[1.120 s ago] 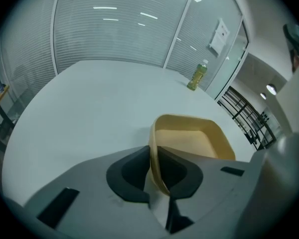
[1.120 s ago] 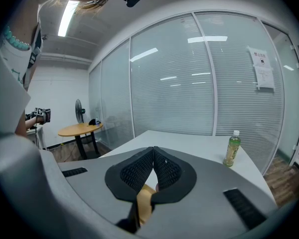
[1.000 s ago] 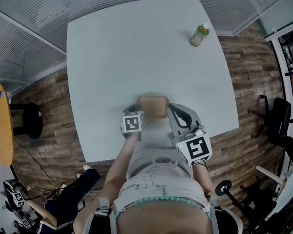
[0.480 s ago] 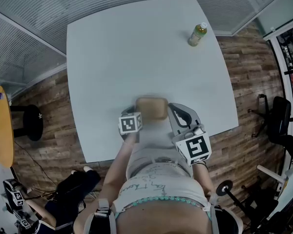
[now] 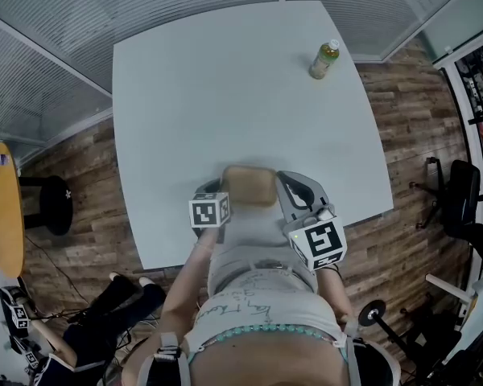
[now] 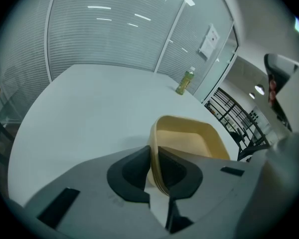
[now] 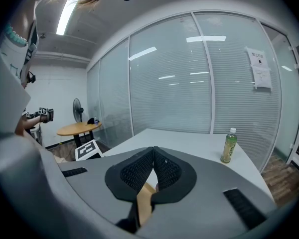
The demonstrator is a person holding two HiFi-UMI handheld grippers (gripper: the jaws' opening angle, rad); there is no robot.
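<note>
A tan, rounded-rectangular plastic tray [image 6: 189, 139] sits at the near edge of the white counter [image 5: 225, 95], open side up. Only its own bare floor shows inside, and its long axis runs from gripper to gripper. The left gripper [image 6: 154, 156] has its fingers pinching the tray's left rim. The right gripper [image 7: 153, 171] has its fingers pinching the right rim. A green-filled clear bottle [image 5: 324, 59] stands upright, well apart, at the far corner.
</note>
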